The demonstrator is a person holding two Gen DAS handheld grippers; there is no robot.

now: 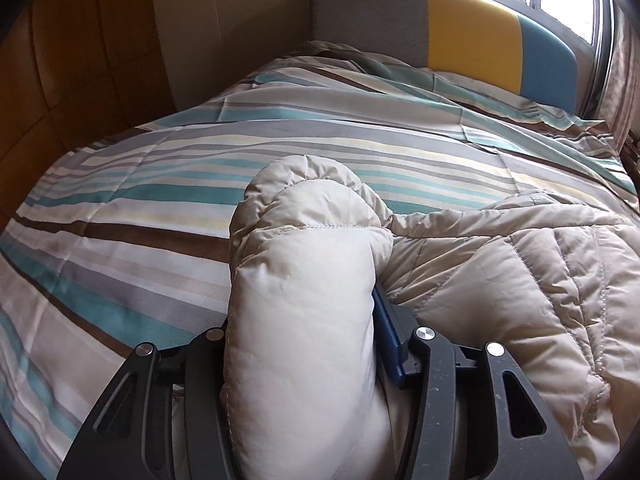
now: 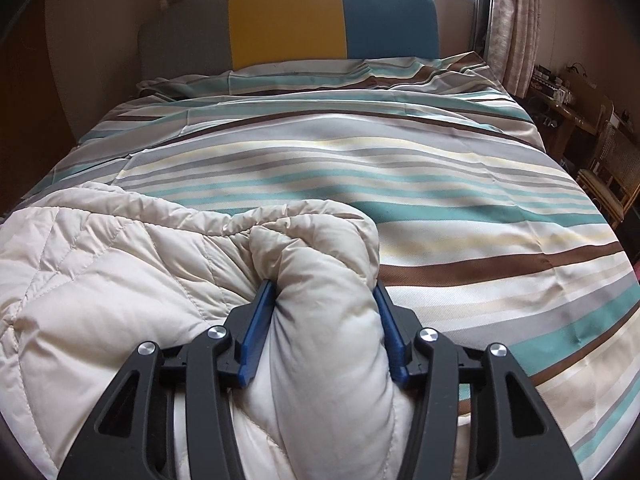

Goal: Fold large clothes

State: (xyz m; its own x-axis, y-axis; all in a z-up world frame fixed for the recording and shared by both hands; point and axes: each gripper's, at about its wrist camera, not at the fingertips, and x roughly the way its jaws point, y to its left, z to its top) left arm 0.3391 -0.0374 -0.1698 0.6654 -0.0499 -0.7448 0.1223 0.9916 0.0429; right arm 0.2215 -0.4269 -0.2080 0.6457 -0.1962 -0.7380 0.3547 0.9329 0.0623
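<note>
A cream quilted puffy garment point(image 1: 500, 280) lies on a striped bed cover point(image 1: 140, 208). My left gripper point(image 1: 304, 296) is shut on a thick bunched fold of it, which bulges up between the fingers; only the right blue pad point(image 1: 386, 332) shows. In the right wrist view the same garment point(image 2: 100, 280) spreads to the left over the striped cover point(image 2: 460, 208). My right gripper point(image 2: 324, 304) is shut on another bunched fold, with both blue pads point(image 2: 256, 328) pressed into its sides.
A headboard in grey, yellow and blue point(image 2: 288, 20) stands at the far end under a bright window. A wooden wall point(image 1: 60, 80) runs along the bed's left side. A wooden desk and a chair point(image 2: 600, 152) stand to the right of the bed.
</note>
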